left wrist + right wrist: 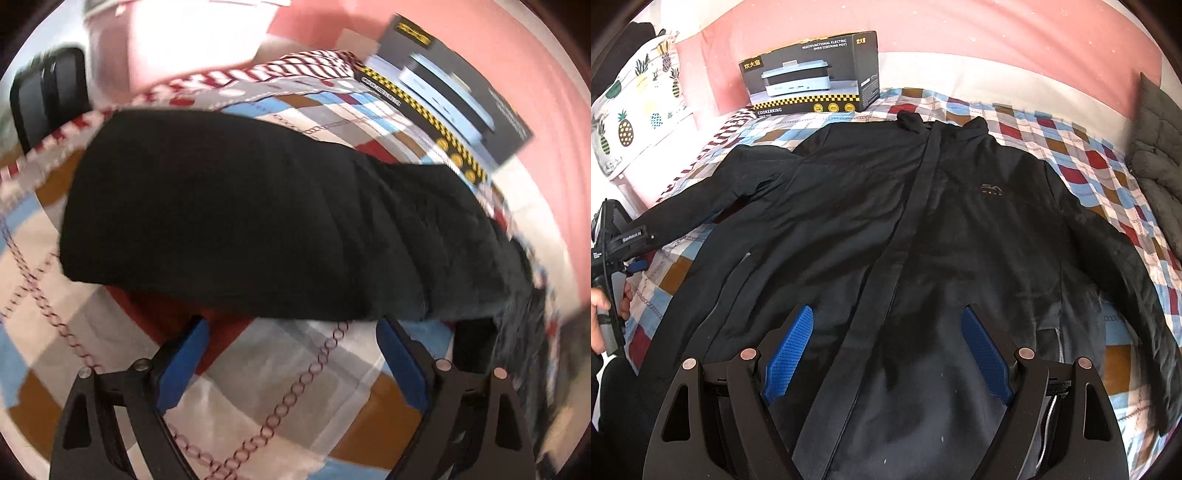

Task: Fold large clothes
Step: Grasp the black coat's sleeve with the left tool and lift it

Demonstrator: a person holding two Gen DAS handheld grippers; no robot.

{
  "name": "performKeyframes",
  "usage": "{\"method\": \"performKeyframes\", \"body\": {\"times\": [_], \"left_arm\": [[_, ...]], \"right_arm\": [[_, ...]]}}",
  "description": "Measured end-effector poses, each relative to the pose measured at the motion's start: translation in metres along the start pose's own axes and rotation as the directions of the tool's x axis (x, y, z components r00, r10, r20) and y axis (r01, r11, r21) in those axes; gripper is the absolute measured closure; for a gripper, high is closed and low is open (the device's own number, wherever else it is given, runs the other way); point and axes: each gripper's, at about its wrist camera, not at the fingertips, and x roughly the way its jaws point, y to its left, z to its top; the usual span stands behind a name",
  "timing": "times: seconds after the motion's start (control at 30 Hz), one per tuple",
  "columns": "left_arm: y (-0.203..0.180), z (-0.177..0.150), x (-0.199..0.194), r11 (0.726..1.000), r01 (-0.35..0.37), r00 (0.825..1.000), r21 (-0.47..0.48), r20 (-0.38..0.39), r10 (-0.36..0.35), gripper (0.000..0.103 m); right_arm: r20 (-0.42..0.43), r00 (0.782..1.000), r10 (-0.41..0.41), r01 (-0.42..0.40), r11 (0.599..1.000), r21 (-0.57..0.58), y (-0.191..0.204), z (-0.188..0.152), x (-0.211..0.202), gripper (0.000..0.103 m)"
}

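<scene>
Because the black jacket [905,229] lying flat on the bed [1100,162] looks soft, thick and rather heavy, pinch its sleeve cuff [207,206], just ahead of your left gripper [291,325], whose fingers, like the right gripper's [886,314], are spread and empty.

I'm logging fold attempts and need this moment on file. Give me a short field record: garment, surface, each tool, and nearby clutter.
garment: black jacket, laid flat front-up, front closed, both sleeves spread out
surface: patchwork bedspread
left tool: open, at the cuff of the left sleeve, not gripping it
right tool: open, over the jacket's lower front, holding nothing
clutter: cooker box beyond the collar; pineapple-print pillow at far left; grey quilted cushion at right
fold progress: none visible
</scene>
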Motion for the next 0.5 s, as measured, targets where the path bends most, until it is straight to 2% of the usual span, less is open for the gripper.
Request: {"method": "performKeyframes", "body": {"times": [0.1, 0.2, 0.23, 0.27, 0.3, 0.37, 0.47, 0.5], "left_arm": [[0.004, 0.008, 0.004, 0.998, 0.045, 0.999, -0.052, 0.028, -0.043, 0.011], [0.007, 0.018, 0.011, 0.994, 0.050, 0.998, -0.093, 0.045, -0.046, 0.013], [0.008, 0.021, 0.015, 0.994, 0.044, 0.998, -0.101, 0.045, -0.039, 0.021], [0.008, 0.025, 0.017, 0.995, 0.015, 0.999, -0.102, 0.042, -0.011, 0.032], [0.005, 0.028, 0.018, 0.996, -0.020, 0.999, -0.090, 0.038, 0.023, 0.038], [-0.003, 0.033, 0.018, 0.998, -0.023, 0.999, -0.051, 0.031, 0.025, 0.068], [-0.023, 0.035, 0.006, 0.998, -0.060, 0.997, 0.027, 0.054, 0.058, 0.082], [-0.032, 0.037, -0.001, 0.996, -0.062, 0.996, 0.058, 0.074, 0.058, 0.083]], "right_arm": [[-0.010, 1.000, -0.013, 0.013, 1.000, 0.004, -0.003, 0.001, 0.006, 0.020], [-0.017, 1.000, -0.022, 0.023, 1.000, 0.020, -0.008, 0.000, 0.010, 0.020], [-0.019, 0.999, -0.026, 0.026, 0.999, 0.023, -0.010, 0.000, 0.011, 0.020], [-0.022, 0.999, -0.028, 0.028, 0.999, 0.025, -0.012, 0.000, 0.012, 0.020], [-0.024, 0.999, -0.029, 0.030, 0.999, 0.025, -0.013, -0.001, 0.013, 0.020], [-0.027, 0.999, -0.043, 0.044, 0.999, 0.020, -0.016, -0.002, 0.013, 0.021], [-0.030, 0.997, -0.068, 0.069, 0.997, 0.022, -0.021, -0.004, 0.012, 0.021], [-0.032, 0.996, -0.079, 0.080, 0.996, 0.026, -0.024, -0.004, 0.012, 0.021]]}}
